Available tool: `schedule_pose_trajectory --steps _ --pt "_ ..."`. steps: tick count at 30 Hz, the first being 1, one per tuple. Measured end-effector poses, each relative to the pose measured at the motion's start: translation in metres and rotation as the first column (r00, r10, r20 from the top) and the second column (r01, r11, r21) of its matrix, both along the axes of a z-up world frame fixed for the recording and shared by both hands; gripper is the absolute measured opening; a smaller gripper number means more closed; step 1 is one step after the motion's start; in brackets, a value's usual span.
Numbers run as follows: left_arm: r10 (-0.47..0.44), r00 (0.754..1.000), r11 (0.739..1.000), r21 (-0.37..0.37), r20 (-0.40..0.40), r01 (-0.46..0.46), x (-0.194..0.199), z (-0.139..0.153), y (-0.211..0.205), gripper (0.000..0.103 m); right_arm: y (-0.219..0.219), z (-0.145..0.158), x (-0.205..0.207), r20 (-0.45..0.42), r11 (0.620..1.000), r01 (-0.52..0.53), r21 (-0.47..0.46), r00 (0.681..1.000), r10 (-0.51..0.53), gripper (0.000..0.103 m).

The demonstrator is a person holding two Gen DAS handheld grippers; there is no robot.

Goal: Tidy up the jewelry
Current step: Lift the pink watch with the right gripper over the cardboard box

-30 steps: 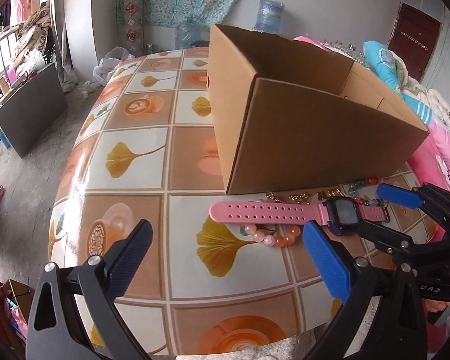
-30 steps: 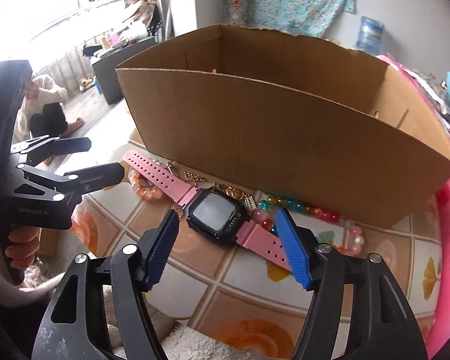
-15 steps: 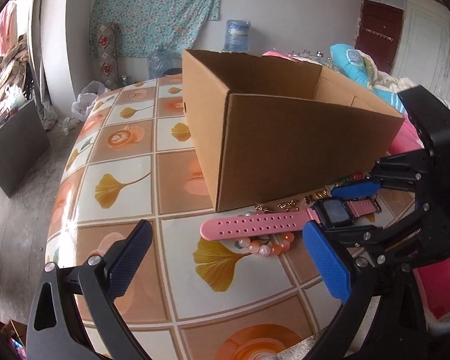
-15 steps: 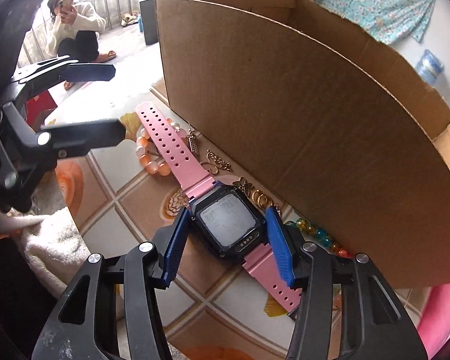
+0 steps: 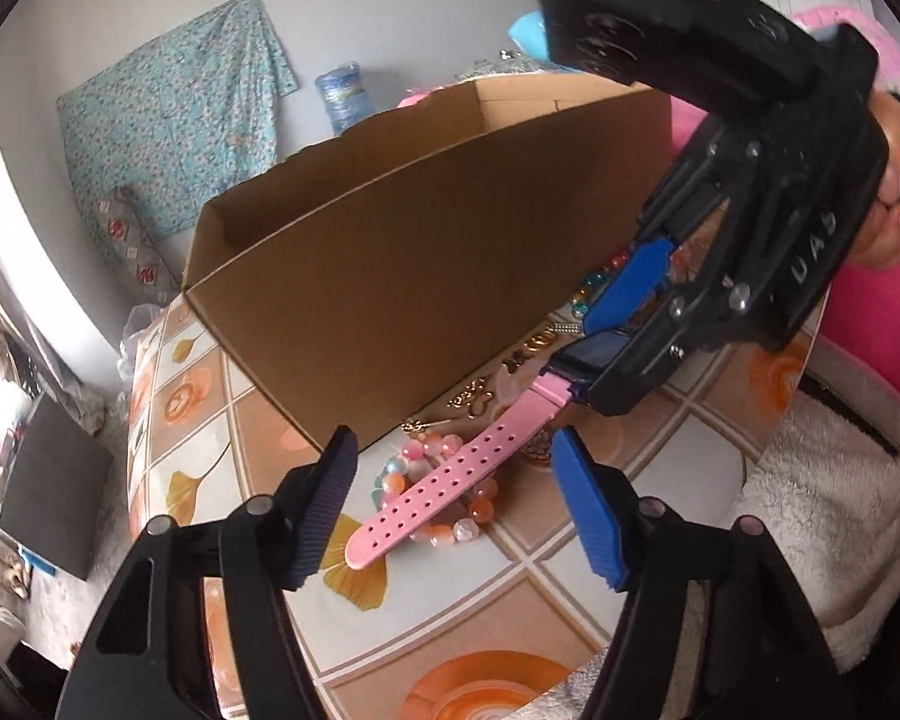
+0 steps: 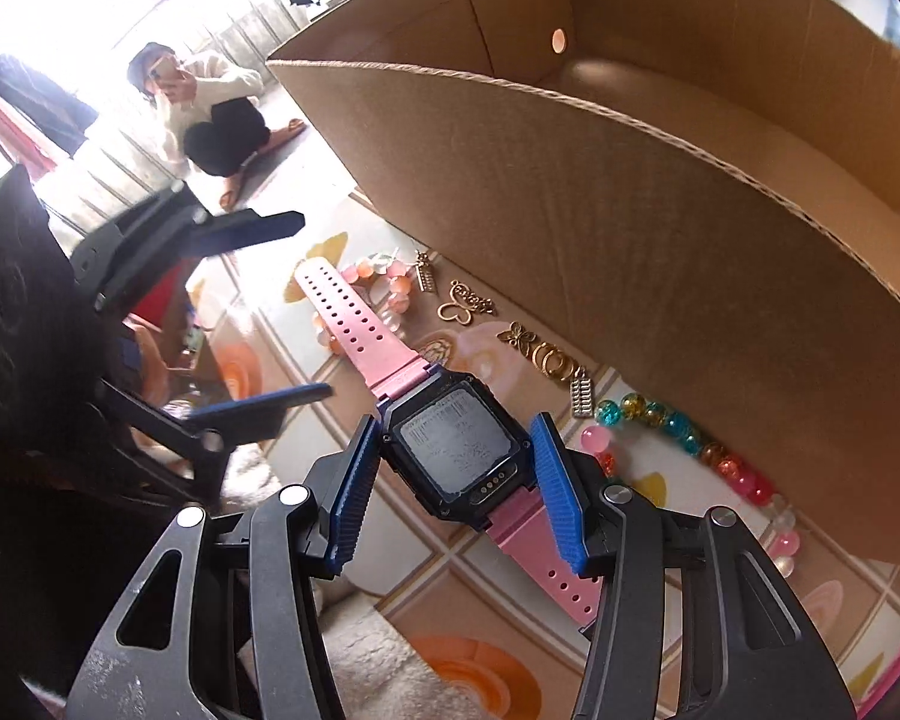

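So the big change: the right tongs (image 6: 453, 492) have gone from straddling the pink-strapped smartwatch with the black square face (image 6: 459, 450) half a second ago to actually pinching it now. Both blue pads sit flush on the sides of the case, one at 9 o'clock and one at 3 o'clock of the screen. A second ago they were wide apart and well short of it. The watch itself hasn't budged, as far as I can tell: the long holed strap runs off toward 11 o'clock, lying over the orange and white bead bracelet (image 6: 384, 285), and the short strap end sticks out toward 5 o'clock under the right-hand pad. It looks like it's resting on the tiled leaf-pattern bench (image 6: 306, 420), not lifted yet, though I can't be sure.

The left tongs (image 5: 450, 510) are spread wide, nothing in them, and have swung in closer, so the free tip of the pink strap now lies between their pads in the left view.

A bit farther out, at about 1 o'clock from the watch, the little gold charms (image 6: 468, 306) and the string of teal, amber and red glass beads (image 6: 678, 438) lie in a row along the foot of the open brown cardboard box (image 6: 570, 192), which fills the far side.

My read: grasp is made, so next is lifting the watch over that near wall into the box. The dangling strap might snag the bracelet on the way up.
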State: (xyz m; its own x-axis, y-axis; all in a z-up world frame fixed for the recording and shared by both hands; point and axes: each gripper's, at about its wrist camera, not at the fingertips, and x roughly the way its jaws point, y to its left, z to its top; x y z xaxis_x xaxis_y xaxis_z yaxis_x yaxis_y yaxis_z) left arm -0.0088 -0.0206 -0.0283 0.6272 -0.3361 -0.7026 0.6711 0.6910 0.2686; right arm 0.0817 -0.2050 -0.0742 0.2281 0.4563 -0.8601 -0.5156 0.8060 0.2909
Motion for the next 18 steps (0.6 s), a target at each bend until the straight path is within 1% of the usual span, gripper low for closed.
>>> schedule_pose_trajectory --steps 1,2,3,4,5,7,9,10,11,13,16,18 --pt "-0.017 1.000 1.000 0.021 0.005 0.017 -0.001 -0.002 -0.002 0.056 -0.001 0.000 0.000 -0.006 1.000 -0.001 0.015 1.000 0.001 0.048" --pt "-0.034 0.999 0.999 0.040 0.004 0.034 0.000 -0.005 -0.004 0.054 -0.002 0.001 0.001 -0.011 1.000 -0.001 0.028 1.000 0.001 0.048" --pt "-0.042 0.999 0.998 0.057 0.002 0.042 0.001 -0.007 -0.006 0.048 -0.003 0.001 0.002 -0.014 0.999 -0.002 0.039 1.000 0.002 0.048" --pt "-0.047 0.999 0.996 0.070 -0.003 0.047 0.002 -0.009 -0.008 0.040 -0.002 0.001 0.003 -0.014 0.999 -0.003 0.047 1.000 0.003 0.048" --pt "-0.051 0.999 0.996 0.078 -0.010 0.052 0.002 -0.009 -0.011 0.036 -0.003 0.002 0.003 -0.013 0.998 -0.005 0.059 1.000 0.006 0.048" --pt "-0.053 0.998 0.995 0.088 -0.028 0.055 0.006 -0.012 -0.012 0.021 -0.010 0.004 0.002 -0.011 0.997 -0.007 0.083 1.000 0.008 0.048" --pt "-0.049 0.998 0.994 0.098 -0.033 0.052 0.010 -0.012 -0.014 0.014 -0.019 0.006 0.000 -0.006 0.995 -0.001 0.099 1.000 0.002 0.048" --pt "-0.047 0.998 0.994 0.094 -0.039 0.050 0.015 -0.010 -0.018 0.012 -0.021 0.004 -0.001 0.000 0.994 0.003 0.105 1.000 -0.003 0.048" --pt "-0.045 0.997 0.996 0.077 -0.064 0.050 0.020 -0.008 -0.017 0.011 -0.026 0.005 -0.003 0.004 0.993 0.009 0.118 1.000 -0.010 0.048" --pt "-0.043 0.990 0.998 0.037 -0.134 0.048 0.032 -0.003 -0.017 0.009 -0.035 0.007 -0.008 0.035 0.992 0.029 0.123 0.999 -0.033 0.050" --pt "-0.035 0.975 0.999 -0.002 -0.221 0.035 0.045 -0.003 -0.012 0.008 -0.045 0.011 -0.023 0.098 0.993 0.055 0.107 0.993 -0.066 0.055" --pt "-0.039 0.960 0.999 -0.028 -0.277 0.032 0.058 -0.001 -0.010 0.008 -0.048 0.011 -0.035 0.128 0.994 0.072 0.088 0.988 -0.083 0.055"
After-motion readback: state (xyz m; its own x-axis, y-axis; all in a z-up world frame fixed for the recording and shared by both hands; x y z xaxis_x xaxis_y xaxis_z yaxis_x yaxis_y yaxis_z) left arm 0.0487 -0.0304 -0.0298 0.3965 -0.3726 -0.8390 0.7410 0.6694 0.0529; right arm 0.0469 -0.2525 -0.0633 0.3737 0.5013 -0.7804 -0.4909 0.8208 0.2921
